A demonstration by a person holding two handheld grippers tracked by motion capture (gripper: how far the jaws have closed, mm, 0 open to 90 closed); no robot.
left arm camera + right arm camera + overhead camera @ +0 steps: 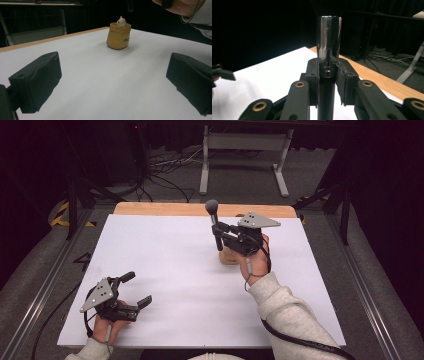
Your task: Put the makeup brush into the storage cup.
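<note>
While the right gripper (218,231) has its jaws clamped on a brush (214,222) above the little pot (118,36), the left gripper (134,289) rests near, jaws apart.

— The high view hangs above the person's side, looking forward and down over the whole white table (165,270).

— And the gripper views sit low, close behind their jaws. The left one shares the small tan pot (118,36) with it.
</note>
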